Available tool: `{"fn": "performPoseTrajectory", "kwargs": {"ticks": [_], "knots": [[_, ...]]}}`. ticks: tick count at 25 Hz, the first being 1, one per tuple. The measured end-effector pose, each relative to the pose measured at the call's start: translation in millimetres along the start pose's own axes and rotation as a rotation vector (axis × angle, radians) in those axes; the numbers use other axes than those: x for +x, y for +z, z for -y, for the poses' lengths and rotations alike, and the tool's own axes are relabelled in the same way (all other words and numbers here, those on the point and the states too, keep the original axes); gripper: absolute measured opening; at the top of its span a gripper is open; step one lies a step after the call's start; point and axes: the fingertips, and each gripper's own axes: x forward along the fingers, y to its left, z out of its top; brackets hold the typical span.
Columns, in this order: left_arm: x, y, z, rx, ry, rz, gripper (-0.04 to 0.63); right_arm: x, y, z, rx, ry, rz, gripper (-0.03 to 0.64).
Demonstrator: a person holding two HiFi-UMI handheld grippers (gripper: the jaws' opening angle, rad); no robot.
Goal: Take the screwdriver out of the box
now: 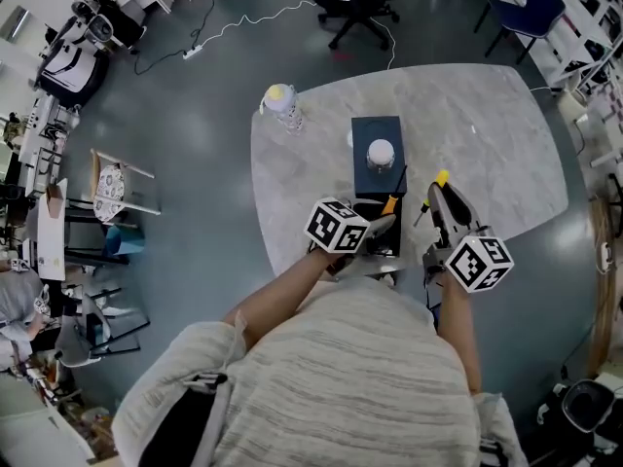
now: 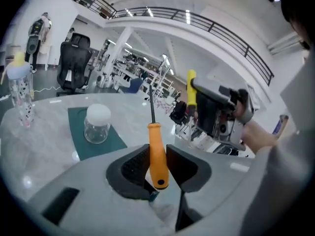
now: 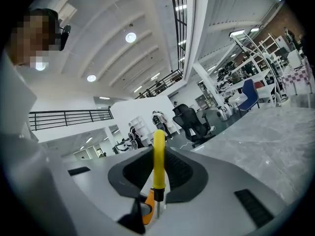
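My left gripper [image 1: 383,224] is shut on an orange-handled screwdriver [image 1: 389,205], held above a dark open box [image 1: 386,245] at the table's near edge. In the left gripper view the orange handle [image 2: 157,154] stands between the pads [image 2: 135,166], its thin shaft pointing up and away. My right gripper [image 1: 440,197], to the right of the box, is shut on a yellow-handled screwdriver [image 1: 441,178]. In the right gripper view the yellow handle [image 3: 158,156] stands upright between the jaws. The left gripper view shows the right gripper [image 2: 216,113] raised at the right.
A small glass jar with a white lid [image 1: 381,153] stands on a dark teal flat panel [image 1: 377,130] at mid-table. A clear bottle with a yellow top [image 1: 280,103] stands at the far left of the grey marble table [image 1: 487,144]. Office chairs stand on the floor beyond.
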Motion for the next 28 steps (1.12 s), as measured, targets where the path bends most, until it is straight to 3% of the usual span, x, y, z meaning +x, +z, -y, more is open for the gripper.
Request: {"fn": "performPoseTrajectory", "kwargs": {"ticks": [6,11,19,28], "knots": [[-50.0,52.1,15.0,0.066,-0.033,0.221,0.117,7.1,11.1,-36.0,-0.034,0.063,0.019,0.067],[-80.5,76.6,31.4,0.131,-0.053,0.334,0.117,7.6,14.9,-60.2,-0.05,0.111,0.025,0.067],[-109.0,88.4,48.0,0.17,-0.094,0.45,0.117,4.8,14.7,-82.3,-0.07,0.168,0.042,0.067],[-130.2,94.0,56.7,0.197,-0.113,0.502,0.117,1.4,13.1,-101.5,-0.118,0.204,0.052,0.067]]}}
